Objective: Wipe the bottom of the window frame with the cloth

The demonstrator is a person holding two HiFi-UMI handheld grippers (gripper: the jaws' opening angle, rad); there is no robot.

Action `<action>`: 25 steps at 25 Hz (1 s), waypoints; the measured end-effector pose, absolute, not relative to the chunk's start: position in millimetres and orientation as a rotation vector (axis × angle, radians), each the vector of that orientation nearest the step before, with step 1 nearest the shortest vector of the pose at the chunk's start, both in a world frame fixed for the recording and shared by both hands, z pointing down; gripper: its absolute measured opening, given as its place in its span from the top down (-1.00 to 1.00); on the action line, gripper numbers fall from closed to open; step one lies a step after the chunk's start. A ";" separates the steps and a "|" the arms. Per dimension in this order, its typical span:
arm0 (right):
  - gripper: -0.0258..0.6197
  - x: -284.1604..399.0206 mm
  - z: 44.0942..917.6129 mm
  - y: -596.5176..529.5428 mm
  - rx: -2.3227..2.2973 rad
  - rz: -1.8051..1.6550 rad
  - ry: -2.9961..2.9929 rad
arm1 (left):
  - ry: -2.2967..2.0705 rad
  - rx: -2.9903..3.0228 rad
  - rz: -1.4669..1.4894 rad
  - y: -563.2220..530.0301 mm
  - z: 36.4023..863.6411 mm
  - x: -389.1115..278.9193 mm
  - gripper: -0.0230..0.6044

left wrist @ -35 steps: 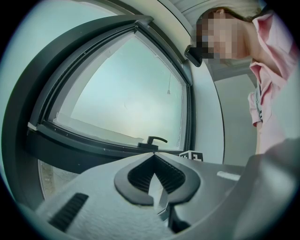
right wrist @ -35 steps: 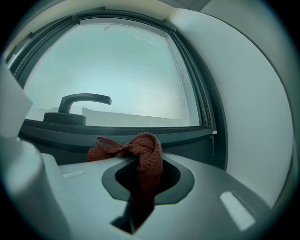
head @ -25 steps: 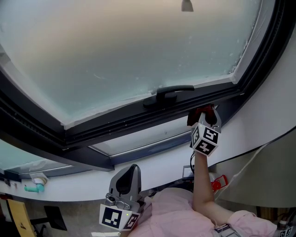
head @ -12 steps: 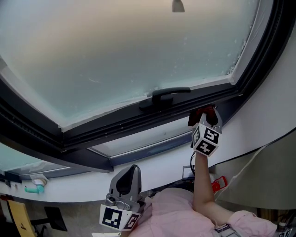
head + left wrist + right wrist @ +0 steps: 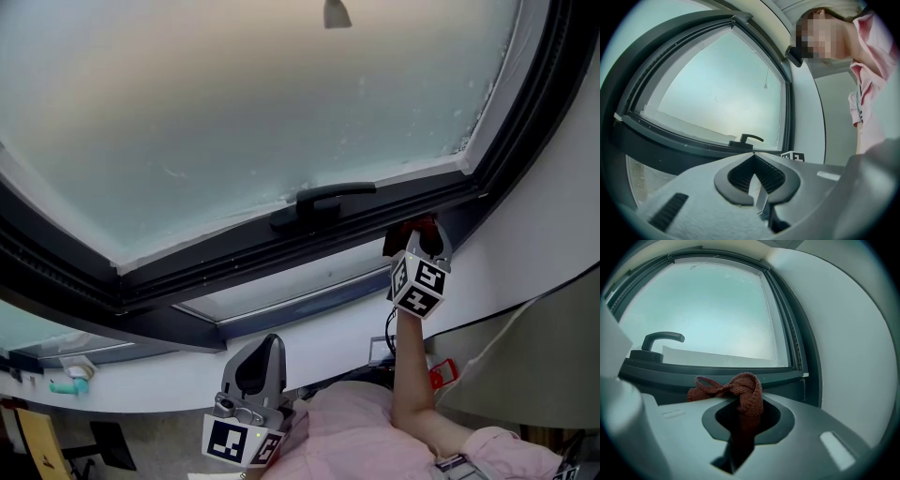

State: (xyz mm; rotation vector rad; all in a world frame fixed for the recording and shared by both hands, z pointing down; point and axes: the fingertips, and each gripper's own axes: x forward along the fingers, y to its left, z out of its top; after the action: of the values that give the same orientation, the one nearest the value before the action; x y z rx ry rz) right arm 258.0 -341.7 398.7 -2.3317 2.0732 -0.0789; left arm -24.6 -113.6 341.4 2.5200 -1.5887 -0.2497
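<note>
change: barely any; my view drifted, right gripper (image 5: 743, 420) still parked by the window frame (image 5: 281, 248) bottom-right corner | jaws: right clamped on cloth (image 5: 740, 390); left gripper (image 5: 757, 187) closed, empty, hanging low | task: cloth at bottom rail, contact unclear; guessing the wipe stroke hasn't started

right gripper (image 5: 740, 420) clamps red cloth (image 5: 736, 390) near window frame (image 5: 717, 373).

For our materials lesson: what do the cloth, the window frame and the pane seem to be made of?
The cloth: rust-red knitted or woven fabric, coarse texture visible. The window frame: dark grey, smooth, matt; painted metal or plastic, unclear which. The pane: probably frosted glass, milky, nothing sharp shows through.
</note>
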 end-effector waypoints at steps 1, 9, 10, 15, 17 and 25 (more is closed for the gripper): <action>0.78 259.6 398.6 -342.3 -2.333 -0.076 2.073 | -1.584 2.521 -0.250 -115.0 341.6 -22.7 0.92; 0.78 272.1 397.8 -346.6 -2.341 -0.068 2.069 | -1.554 2.530 -0.243 -125.1 343.1 -9.6 0.92; 0.78 273.8 398.0 -347.1 -2.344 -0.067 2.066 | -1.555 2.529 -0.244 -125.9 343.5 -9.2 0.92; 0.78 283.4 397.9 -350.3 -2.360 -0.068 2.045 | -1.559 2.526 -0.249 -130.1 343.8 -7.3 0.92; 0.78 287.3 397.8 -351.5 -2.367 -0.070 2.038 | -1.557 2.526 -0.251 -131.7 343.7 -5.8 0.92; 0.78 301.4 398.0 -355.5 -2.388 -0.075 2.008 | -1.560 2.523 -0.253 -137.8 344.6 -1.3 0.92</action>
State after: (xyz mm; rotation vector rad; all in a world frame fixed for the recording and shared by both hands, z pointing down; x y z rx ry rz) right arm 301.4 -355.5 398.0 -2.3882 2.0081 -0.0754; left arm -1.3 -137.8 344.6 2.5233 -1.5599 -0.2529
